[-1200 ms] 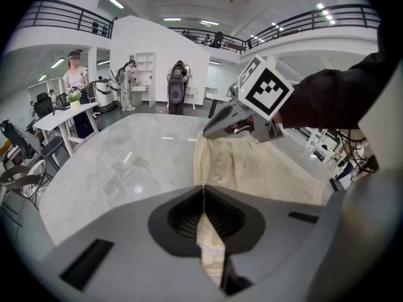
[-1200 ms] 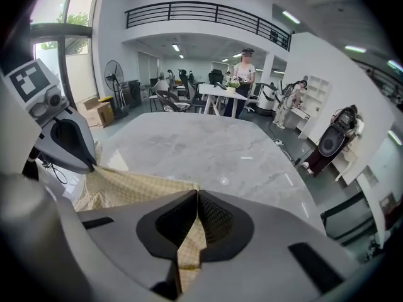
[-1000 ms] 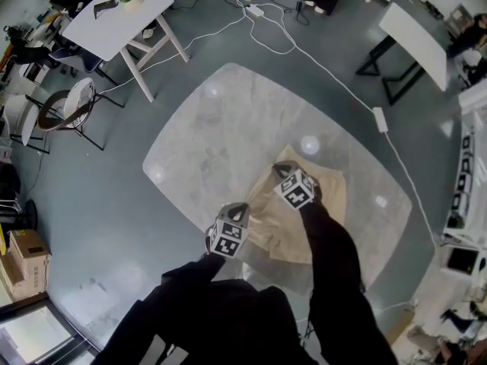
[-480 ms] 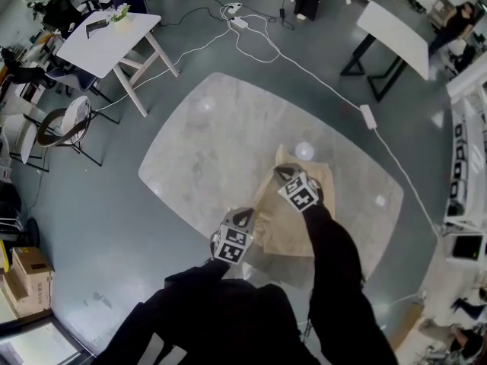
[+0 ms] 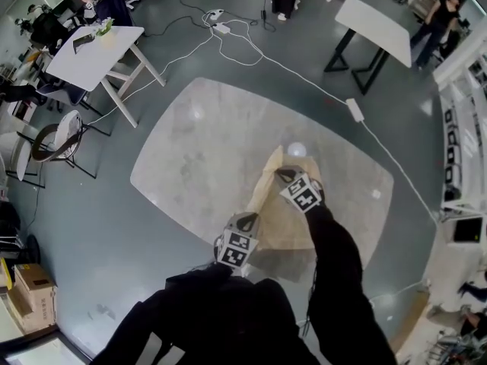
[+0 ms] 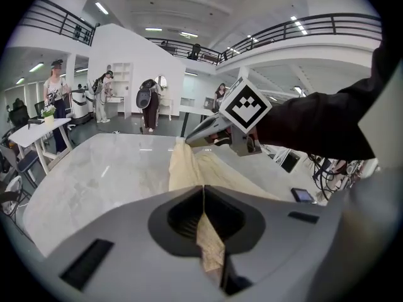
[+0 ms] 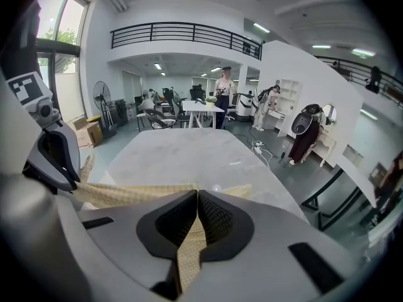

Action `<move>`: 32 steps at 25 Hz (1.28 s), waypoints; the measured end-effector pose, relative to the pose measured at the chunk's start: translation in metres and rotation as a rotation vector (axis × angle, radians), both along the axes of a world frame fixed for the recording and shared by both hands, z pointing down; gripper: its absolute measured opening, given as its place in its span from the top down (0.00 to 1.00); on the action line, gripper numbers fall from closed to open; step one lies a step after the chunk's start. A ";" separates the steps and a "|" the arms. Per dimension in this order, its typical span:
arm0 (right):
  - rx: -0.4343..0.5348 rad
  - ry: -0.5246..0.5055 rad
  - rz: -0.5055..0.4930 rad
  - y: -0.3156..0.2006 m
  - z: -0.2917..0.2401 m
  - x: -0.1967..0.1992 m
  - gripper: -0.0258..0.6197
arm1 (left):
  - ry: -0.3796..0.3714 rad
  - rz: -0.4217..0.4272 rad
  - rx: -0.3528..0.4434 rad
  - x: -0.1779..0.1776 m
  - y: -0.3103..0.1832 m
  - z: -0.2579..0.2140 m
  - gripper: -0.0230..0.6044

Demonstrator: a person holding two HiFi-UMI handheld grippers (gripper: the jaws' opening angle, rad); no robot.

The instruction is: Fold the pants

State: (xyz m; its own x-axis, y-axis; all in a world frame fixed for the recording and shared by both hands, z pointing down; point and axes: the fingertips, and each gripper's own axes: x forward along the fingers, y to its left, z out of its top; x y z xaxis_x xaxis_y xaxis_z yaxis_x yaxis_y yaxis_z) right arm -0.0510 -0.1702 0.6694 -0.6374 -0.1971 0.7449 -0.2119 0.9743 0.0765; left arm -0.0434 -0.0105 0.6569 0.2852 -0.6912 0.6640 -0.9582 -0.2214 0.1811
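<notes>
Left gripper: jaws pressed together, pinching the near edge of the tan pants. Right gripper: jaws also clamped on the cloth, at its farther edge. The pants lie on the marble table, with the raised edge stretched between the grippers.

Versus a second ago: both grippers sit farther out over the table. The cloth has come with them and its patch is narrower.

Floor, near left: cardboard box, contents not visible. Beyond the table: white cable, white trestle table.

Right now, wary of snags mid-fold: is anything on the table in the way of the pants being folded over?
Nothing visible does. The left claw and right claw grip the pants; the table around them is bare marble.
</notes>
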 end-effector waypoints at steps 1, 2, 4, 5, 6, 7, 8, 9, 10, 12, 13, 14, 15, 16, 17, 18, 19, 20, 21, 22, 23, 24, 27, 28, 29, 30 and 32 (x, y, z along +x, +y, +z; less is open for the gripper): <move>-0.001 -0.003 0.006 0.000 -0.002 0.006 0.95 | 0.005 0.005 -0.001 0.006 0.000 -0.002 0.95; -0.004 -0.008 0.013 -0.001 -0.003 0.012 0.95 | 0.011 0.008 -0.002 0.011 0.000 -0.004 0.95; -0.009 -0.018 0.030 -0.002 -0.005 0.024 0.95 | 0.027 0.011 0.000 0.022 -0.001 -0.006 0.95; -0.010 -0.021 0.039 -0.002 -0.006 0.030 0.95 | 0.033 0.014 0.003 0.027 -0.002 -0.008 0.95; -0.009 -0.019 0.046 -0.003 -0.006 0.036 0.95 | 0.037 0.020 0.005 0.032 -0.002 -0.010 0.95; -0.008 -0.015 0.051 -0.004 -0.006 0.041 0.95 | 0.040 0.026 0.005 0.036 -0.003 -0.011 0.95; -0.009 -0.008 0.055 -0.004 -0.005 0.046 0.95 | 0.044 0.032 0.003 0.040 -0.003 -0.012 0.95; -0.013 -0.002 0.059 -0.004 -0.005 0.050 0.95 | 0.049 0.039 0.001 0.044 -0.003 -0.012 0.95; -0.017 0.003 0.063 -0.004 -0.004 0.055 0.95 | 0.055 0.046 -0.002 0.048 -0.004 -0.012 0.95; -0.020 0.008 0.069 -0.005 -0.003 0.065 0.95 | 0.069 0.059 -0.005 0.060 -0.005 -0.012 0.95; -0.022 0.010 0.071 -0.006 -0.003 0.071 0.95 | 0.076 0.065 -0.007 0.066 -0.006 -0.012 0.95; -0.023 0.012 0.072 -0.007 -0.002 0.075 0.94 | 0.085 0.069 -0.010 0.072 -0.008 -0.012 0.95; -0.024 0.014 0.073 -0.008 -0.002 0.080 0.94 | 0.095 0.073 -0.014 0.077 -0.009 -0.012 0.95; -0.024 0.016 0.074 -0.009 -0.001 0.084 0.95 | 0.105 0.077 -0.017 0.083 -0.010 -0.011 0.95; -0.024 0.018 0.076 -0.010 0.000 0.088 0.94 | 0.114 0.081 -0.021 0.088 -0.012 -0.011 0.95; -0.023 0.020 0.079 -0.012 0.000 0.091 0.95 | 0.125 0.086 -0.025 0.093 -0.013 -0.010 0.95; -0.021 0.022 0.081 -0.014 0.001 0.095 0.94 | 0.136 0.089 -0.029 0.098 -0.015 -0.010 0.95; -0.019 0.023 0.083 -0.016 0.001 0.098 0.95 | 0.148 0.090 -0.034 0.102 -0.016 -0.009 0.95; -0.017 0.025 0.085 -0.017 0.002 0.102 0.94 | 0.163 0.090 -0.039 0.107 -0.018 -0.009 0.95; -0.015 0.027 0.088 -0.018 0.002 0.105 0.94 | 0.178 0.089 -0.045 0.112 -0.019 -0.009 0.95; -0.014 0.029 0.090 -0.020 0.003 0.109 0.94 | 0.193 0.088 -0.051 0.116 -0.021 -0.009 0.95; -0.014 0.032 0.093 -0.022 0.005 0.113 0.94 | 0.204 0.088 -0.056 0.121 -0.023 -0.009 0.95; -0.016 0.044 0.091 -0.030 0.012 0.125 0.94 | 0.227 0.092 -0.074 0.135 -0.030 -0.006 0.95; -0.018 0.049 0.089 -0.032 0.014 0.129 0.94 | 0.235 0.092 -0.082 0.140 -0.032 -0.004 0.95; -0.020 0.054 0.085 -0.033 0.015 0.132 0.94 | 0.245 0.090 -0.092 0.145 -0.034 -0.002 0.95; -0.022 0.058 0.082 -0.035 0.016 0.134 0.94 | 0.255 0.087 -0.102 0.149 -0.035 0.000 0.95; -0.023 0.063 0.079 -0.037 0.019 0.139 0.94 | 0.277 0.080 -0.123 0.158 -0.038 0.005 0.95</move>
